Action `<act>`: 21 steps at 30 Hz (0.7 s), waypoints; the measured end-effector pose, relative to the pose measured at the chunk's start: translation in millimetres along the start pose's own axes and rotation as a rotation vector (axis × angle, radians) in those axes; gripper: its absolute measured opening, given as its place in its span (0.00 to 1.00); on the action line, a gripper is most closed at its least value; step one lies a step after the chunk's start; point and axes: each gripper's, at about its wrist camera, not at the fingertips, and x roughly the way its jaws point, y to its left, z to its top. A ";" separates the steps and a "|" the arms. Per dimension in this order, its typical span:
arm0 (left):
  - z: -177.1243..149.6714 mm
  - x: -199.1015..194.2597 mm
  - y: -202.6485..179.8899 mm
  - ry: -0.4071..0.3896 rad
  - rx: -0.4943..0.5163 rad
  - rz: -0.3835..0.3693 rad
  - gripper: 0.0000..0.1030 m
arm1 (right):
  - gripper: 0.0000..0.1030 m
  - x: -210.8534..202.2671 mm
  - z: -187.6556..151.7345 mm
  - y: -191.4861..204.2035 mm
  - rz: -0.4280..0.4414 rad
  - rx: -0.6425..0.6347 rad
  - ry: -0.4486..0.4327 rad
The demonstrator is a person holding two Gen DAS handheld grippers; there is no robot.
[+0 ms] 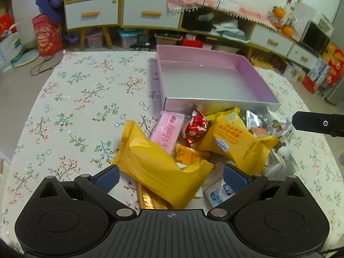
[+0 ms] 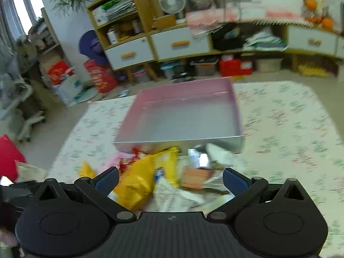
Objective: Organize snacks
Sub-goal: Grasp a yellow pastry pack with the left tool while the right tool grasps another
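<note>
Floral tablecloth (image 1: pixel 86 90), empty pink box (image 1: pixel 253 73)

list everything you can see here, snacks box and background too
box: 1, pink walls, grey floor, nothing inside, far side of the table
big snack packs: 2, yellow, in the pile before the box
wafer pack: 1, pink, behind the nearest yellow pack
candy: 1, red foil, mid pile
small packets: several, white, silver, orange, count unclear
tablecloth: 1, white floral, covers the table
cabinets: several, white drawers with orange handles, by the wall
fan: 1, white, on a shelf
left claw: open, around the nearest yellow pack
right claw: open, over the pile
</note>
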 end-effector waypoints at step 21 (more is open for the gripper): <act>-3.5 23.0 38.3 0.000 -0.221 -0.064 0.53 | 0.21 46.6 -22.5 66.1 0.077 -0.376 0.067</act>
